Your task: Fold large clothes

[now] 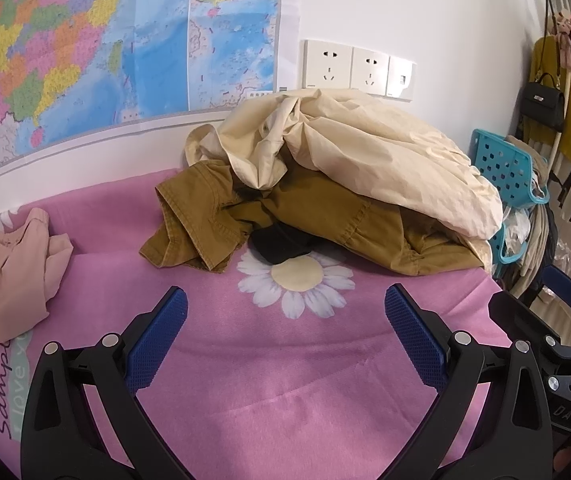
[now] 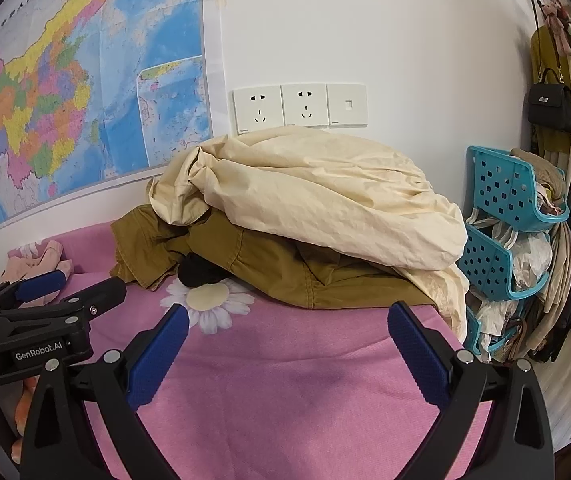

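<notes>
A pile of clothes lies at the back of the pink daisy-print cloth (image 1: 285, 380) (image 2: 305, 360). A cream garment (image 1: 365, 148) (image 2: 317, 200) is on top of an olive-brown garment (image 1: 305, 216) (image 2: 269, 264), with a black item (image 1: 281, 246) (image 2: 201, 270) beneath. A pink garment (image 1: 9, 272) (image 2: 41, 258) lies crumpled at the left. My left gripper (image 1: 285, 300) is open and empty, short of the pile. My right gripper (image 2: 287, 316) is open and empty, close to the olive garment's edge. The left gripper also shows in the right wrist view (image 2: 73, 286), low at the left.
A wall with a map (image 1: 85, 40) (image 2: 85, 92) and sockets (image 1: 357, 68) (image 2: 301, 106) stands behind the pile. Teal stacked baskets (image 1: 505, 168) (image 2: 501, 216) full of items stand at the right, beside hanging clothes and a black handbag (image 1: 545, 104) (image 2: 551, 106).
</notes>
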Tool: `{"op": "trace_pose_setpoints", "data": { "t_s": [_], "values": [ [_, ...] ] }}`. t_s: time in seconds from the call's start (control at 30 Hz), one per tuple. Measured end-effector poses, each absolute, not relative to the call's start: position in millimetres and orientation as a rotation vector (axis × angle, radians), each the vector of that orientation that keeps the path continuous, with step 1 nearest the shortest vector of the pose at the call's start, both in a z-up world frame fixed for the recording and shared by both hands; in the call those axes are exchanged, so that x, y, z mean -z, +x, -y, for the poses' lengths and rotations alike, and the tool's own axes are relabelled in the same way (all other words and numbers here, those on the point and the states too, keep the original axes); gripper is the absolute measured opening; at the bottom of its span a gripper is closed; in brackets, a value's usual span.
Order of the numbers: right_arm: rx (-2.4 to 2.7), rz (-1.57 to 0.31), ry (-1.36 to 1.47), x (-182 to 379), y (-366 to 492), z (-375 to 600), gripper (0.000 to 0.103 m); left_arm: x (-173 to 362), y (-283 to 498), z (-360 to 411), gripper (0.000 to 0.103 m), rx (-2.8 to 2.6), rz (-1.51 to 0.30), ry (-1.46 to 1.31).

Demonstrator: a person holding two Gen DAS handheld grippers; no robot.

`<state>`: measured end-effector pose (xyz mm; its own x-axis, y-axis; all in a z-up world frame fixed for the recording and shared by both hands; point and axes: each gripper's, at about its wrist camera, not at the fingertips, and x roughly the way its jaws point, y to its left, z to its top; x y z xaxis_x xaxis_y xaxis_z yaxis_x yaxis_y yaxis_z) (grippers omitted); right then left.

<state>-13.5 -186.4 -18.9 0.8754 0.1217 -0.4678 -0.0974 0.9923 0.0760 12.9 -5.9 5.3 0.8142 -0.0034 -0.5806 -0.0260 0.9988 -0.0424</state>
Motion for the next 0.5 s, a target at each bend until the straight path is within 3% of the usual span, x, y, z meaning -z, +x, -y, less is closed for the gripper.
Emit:
{"op": "trace_pose_setpoints", "data": {
  "t_s": [0.23, 0.5],
  "values": [
    [-0.131, -0.487, -0.004, 13, 3, 179, 0.097, -2, 21, -2, 0.098, -0.030, -0.636, -0.060],
    [-0.174, -0.474, -0.173, -5, 78, 139, 0.097, 3, 44, -35, 0.098, -0.118, -0.659, -0.090]
  ]
}}
